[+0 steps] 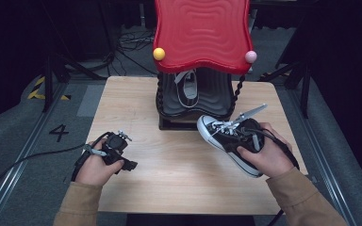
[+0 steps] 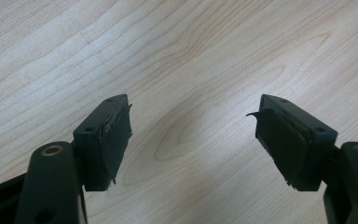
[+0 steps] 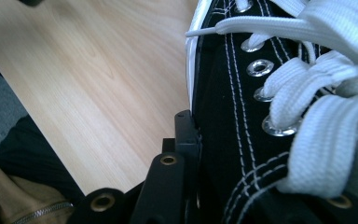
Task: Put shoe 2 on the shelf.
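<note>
A black canvas sneaker (image 1: pixel 226 141) with a white toe cap and white laces hangs tilted above the right side of the table, toe toward the rack. My right gripper (image 1: pixel 246 140) is shut on it. In the right gripper view the left jaw presses against the sneaker's black side (image 3: pixel 223 98) below the eyelets and laces (image 3: pixel 307 93), and the other jaw is hidden behind the shoe. My left gripper (image 1: pixel 122 160) rests low over the table's left front. Its jaws stand wide apart (image 2: pixel 193 135) with only bare wood between the pads (image 2: pixel 116 135).
A small rack with a wavy red top (image 1: pixel 202 33) stands at the back of the wooden table (image 1: pixel 169 183). A second black sneaker (image 1: pixel 187 89) lies on its dark lower shelf (image 1: pixel 217 99). Cables run over the floor beyond.
</note>
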A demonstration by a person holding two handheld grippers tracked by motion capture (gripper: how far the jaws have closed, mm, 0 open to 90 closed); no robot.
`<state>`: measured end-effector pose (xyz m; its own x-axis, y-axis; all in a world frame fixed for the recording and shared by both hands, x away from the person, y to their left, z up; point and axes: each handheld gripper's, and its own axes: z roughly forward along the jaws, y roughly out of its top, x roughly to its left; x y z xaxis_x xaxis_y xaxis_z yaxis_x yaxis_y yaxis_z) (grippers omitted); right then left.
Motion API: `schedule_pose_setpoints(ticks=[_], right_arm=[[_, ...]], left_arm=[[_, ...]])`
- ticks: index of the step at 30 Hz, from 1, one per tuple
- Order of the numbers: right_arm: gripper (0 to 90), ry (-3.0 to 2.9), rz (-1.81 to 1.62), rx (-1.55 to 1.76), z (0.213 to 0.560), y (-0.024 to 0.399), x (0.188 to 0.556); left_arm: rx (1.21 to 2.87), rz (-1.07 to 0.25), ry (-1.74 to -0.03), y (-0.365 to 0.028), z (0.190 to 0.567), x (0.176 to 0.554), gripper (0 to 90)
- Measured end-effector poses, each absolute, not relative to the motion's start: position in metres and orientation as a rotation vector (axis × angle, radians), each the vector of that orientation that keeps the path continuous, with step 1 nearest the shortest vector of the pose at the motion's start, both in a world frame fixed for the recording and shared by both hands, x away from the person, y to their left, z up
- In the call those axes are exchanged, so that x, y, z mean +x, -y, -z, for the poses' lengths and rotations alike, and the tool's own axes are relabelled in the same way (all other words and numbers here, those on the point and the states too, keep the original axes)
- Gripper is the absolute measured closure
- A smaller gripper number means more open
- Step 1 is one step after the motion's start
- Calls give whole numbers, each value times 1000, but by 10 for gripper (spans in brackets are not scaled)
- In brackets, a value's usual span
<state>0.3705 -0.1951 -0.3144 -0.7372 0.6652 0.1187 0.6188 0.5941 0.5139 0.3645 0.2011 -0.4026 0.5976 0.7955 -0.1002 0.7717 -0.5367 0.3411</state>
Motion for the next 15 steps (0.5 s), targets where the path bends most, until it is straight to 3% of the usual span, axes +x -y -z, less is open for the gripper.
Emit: schedule_pose_setpoints(ticks=[15], right_arm=[[874,-2487,-878,1192,288,181,415]], left_arm=[[2474,-67,-1301,-205,403,364,268]])
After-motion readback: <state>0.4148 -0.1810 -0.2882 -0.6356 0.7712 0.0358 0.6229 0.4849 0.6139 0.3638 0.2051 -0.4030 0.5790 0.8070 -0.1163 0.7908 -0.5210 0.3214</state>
